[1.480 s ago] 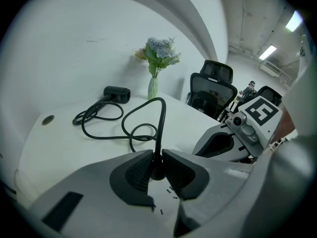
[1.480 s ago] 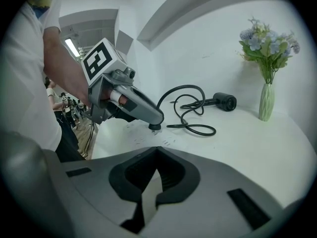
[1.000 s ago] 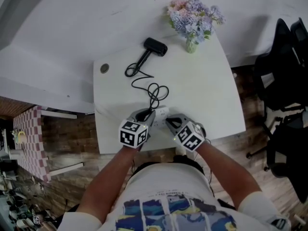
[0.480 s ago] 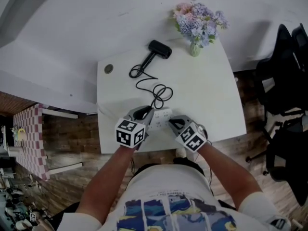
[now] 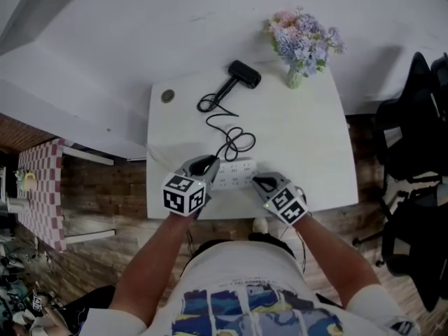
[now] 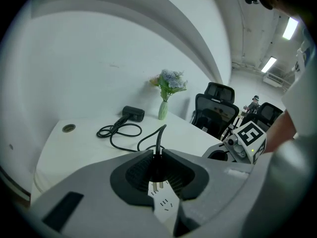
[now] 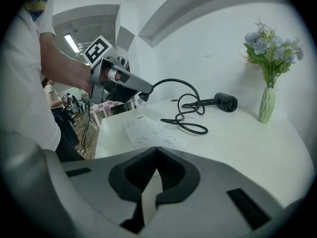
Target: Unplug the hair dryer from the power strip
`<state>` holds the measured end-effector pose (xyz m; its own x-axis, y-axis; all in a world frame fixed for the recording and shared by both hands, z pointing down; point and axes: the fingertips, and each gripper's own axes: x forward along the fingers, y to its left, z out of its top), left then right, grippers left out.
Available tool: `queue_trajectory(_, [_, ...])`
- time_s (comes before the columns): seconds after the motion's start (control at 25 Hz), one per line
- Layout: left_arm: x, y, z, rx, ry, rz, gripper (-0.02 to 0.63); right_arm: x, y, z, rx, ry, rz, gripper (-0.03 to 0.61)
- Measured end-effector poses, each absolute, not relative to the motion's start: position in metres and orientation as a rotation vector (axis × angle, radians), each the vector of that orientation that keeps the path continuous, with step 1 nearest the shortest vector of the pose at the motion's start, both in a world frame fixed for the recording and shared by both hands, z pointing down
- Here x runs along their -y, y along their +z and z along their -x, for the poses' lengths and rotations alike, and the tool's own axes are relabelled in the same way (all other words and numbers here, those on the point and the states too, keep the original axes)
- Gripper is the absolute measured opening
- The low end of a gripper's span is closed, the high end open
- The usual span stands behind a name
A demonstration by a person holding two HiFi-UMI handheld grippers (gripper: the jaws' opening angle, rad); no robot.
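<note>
The black hair dryer (image 5: pixel 245 74) lies at the table's far side, and its cord (image 5: pixel 234 138) loops toward me. My left gripper (image 5: pixel 208 165) is shut on the cord's black plug (image 6: pixel 157 163). The plug's metal prongs hang bare just above the white power strip (image 5: pixel 234 174). From the right gripper view the left gripper (image 7: pixel 143 94) is lifted off the table with the cord trailing from it. My right gripper (image 5: pixel 257 181) is shut, its tips resting at the strip's right end (image 7: pixel 148 130), with nothing seen clamped between them.
A vase of flowers (image 5: pixel 301 40) stands at the table's far right corner. A round cable grommet (image 5: pixel 167 96) sits at the far left. Black office chairs (image 5: pixel 413 138) stand to the right of the white table (image 5: pixel 308 145). The strip lies close to the table's near edge.
My left gripper has risen and drawn back slightly with the plug in it. The right gripper has stayed at the strip's end.
</note>
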<state>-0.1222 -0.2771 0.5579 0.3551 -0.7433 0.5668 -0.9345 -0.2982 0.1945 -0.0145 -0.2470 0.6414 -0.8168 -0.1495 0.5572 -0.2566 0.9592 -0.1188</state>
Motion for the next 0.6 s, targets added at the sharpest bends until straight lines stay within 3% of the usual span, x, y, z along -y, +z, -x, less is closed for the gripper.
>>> queue_trajectory(0.6, [0.262,0.554,0.135,1.485,0.462,-2.084,0.052,0.222,0.611,-0.001,2.596,0.346,-0.287,-0.003])
